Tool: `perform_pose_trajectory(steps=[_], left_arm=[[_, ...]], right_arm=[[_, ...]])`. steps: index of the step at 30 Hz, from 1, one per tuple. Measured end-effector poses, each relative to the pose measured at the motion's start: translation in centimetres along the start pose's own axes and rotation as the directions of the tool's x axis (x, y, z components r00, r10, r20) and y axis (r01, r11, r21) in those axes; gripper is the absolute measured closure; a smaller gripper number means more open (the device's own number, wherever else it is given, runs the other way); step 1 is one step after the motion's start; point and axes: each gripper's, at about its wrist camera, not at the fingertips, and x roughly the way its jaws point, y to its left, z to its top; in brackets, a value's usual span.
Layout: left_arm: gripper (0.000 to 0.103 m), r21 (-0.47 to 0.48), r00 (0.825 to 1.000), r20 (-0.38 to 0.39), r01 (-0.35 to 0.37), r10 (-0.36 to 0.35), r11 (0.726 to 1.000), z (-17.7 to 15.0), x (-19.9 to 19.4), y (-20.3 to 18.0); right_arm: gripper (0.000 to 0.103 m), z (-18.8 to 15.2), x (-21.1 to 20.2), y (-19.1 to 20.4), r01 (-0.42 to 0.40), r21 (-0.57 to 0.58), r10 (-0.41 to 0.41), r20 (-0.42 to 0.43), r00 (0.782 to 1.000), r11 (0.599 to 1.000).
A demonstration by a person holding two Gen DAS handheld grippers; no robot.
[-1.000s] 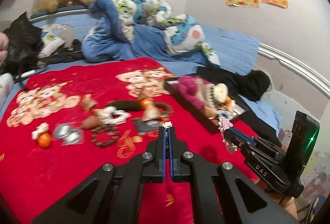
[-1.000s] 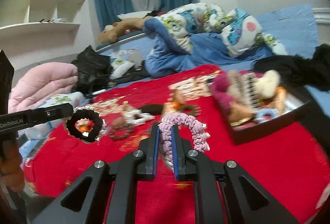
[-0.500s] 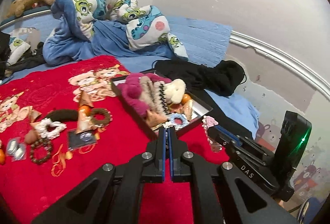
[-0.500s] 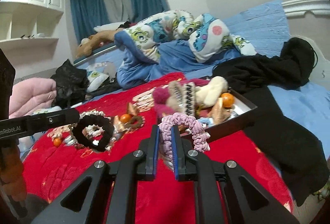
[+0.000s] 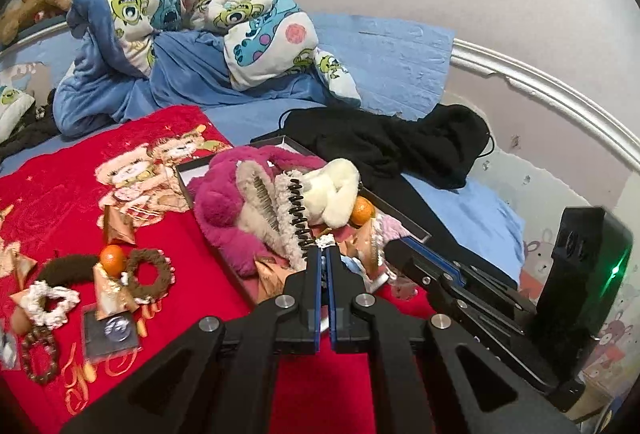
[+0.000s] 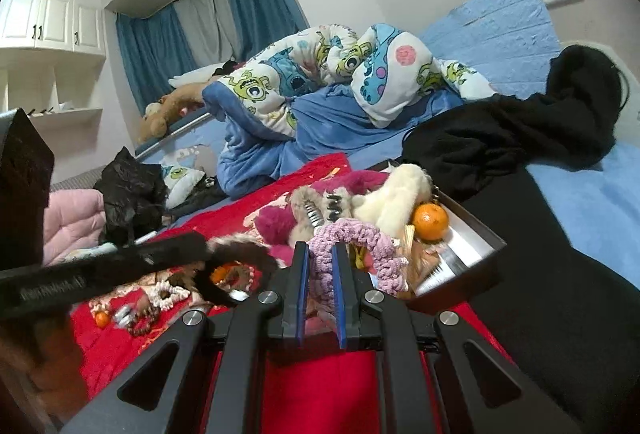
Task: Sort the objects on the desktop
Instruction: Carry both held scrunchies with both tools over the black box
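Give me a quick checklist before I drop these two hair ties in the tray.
1. Right hand-held gripper shut on pink scrunchie: ok.
2. Left hand-held gripper shut on black scrunchie: ok; its own camera shows only a beaded bit at the tips.
3. Pink scrunchie over the tray: ok.
4. Black scrunchie over the tray: cannot tell.
5. Free spot in the tray: not ok, crowded; bare floor only beside the orange.

Lilac knitted scrunchie [image 6: 352,238] pinched upright; black scrunchie [image 6: 240,266] dangling; tray [image 6: 476,230] full.
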Motion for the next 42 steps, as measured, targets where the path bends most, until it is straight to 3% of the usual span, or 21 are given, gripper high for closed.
perform_pose_trajectory(steps=[3, 10, 17, 23, 31, 42], left_arm=[[0.1, -0.049, 0.999, -0.011, 0.039, -0.04, 0.998, -0.3, 1.7, 0.9], [0.1, -0.004, 0.998, -0.033, -0.059, 0.058, 0.998, -0.7, 4.9, 1.0], [0.1, -0.059, 0.999, -0.012, -0.032, 0.032, 0.998, -0.6, 6.2, 2.1], [0.1, -0.102, 0.998, -0.049, -0.042, 0.037, 0.994, -1.7, 7.4, 3.4], [0.1, -0.107, 0.999, -0.037, -0.036, 0.032, 0.994, -2.2, 7.1, 3.4], [0.1, -0.088, 0.999, -0.032, -0.039, 0.037, 0.995, -2.8, 6.8, 3.1]], right_arm=[[0.091, 0.4, 1.8, -0.2, -0.009, -0.003, 0.009, -0.019, 1.0, 1.0], [0.091, 0.0, 4.9, -1.7, 0.023, 0.013, -0.022, -0.057, 0.998, 1.0], [0.092, 0.2, 7.3, -4.3, 0.03, 0.085, -0.023, -0.084, 0.996, 0.996], [0.092, -0.7, 7.0, -4.7, 0.048, 0.091, -0.043, -0.057, 0.997, 0.995], [0.093, -1.2, 6.2, -4.8, 0.02, 0.102, -0.017, -0.032, 0.999, 0.995], [0.093, -1.4, 6.2, -3.0, 0.052, 0.003, -0.052, -0.028, 0.998, 0.999]])
